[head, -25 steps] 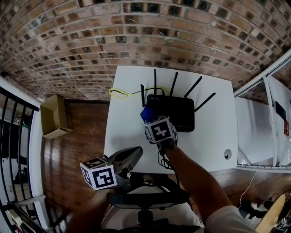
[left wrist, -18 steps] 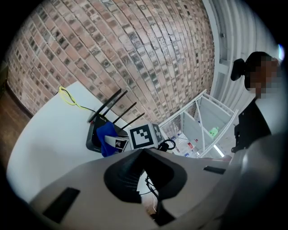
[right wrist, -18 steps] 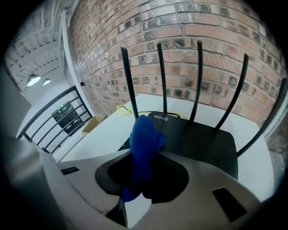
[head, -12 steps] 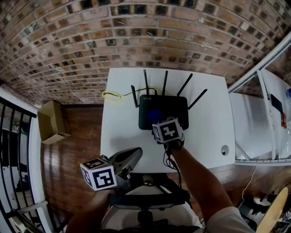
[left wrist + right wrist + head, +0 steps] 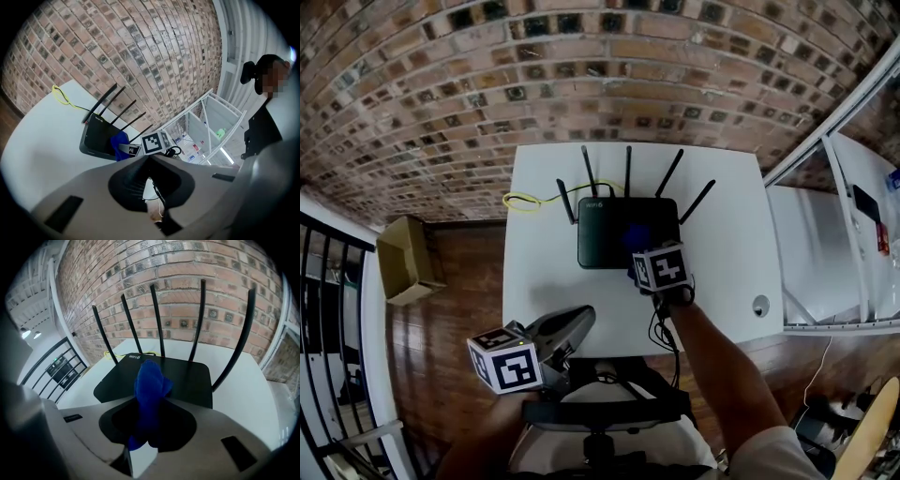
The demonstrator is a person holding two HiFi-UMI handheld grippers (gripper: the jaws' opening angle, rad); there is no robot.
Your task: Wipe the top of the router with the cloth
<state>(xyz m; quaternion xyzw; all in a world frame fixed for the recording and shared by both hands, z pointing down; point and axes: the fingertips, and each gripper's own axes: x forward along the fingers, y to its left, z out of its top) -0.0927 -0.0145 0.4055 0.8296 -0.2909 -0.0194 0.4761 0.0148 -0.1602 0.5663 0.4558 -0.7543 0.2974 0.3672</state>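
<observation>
Two grippers, one blue cloth, one black router.

The router (image 5: 614,230) lies flat on a white table (image 5: 727,281), its five antennas upright along its far edge, towards the brick wall (image 5: 581,84). At the router's near right corner the right gripper (image 5: 150,408) has its jaws clamped on the cloth (image 5: 149,380), whose free end sticks out over the router's top by the near edge. The left gripper (image 5: 572,323) hangs well apart from the router, past the table's near edge, jaws together with nothing between them. A yellow cable (image 5: 525,200) loops just beyond the router's far left corner. A cardboard box (image 5: 403,258) sits on the wooden floor, well to the router's left.
</observation>
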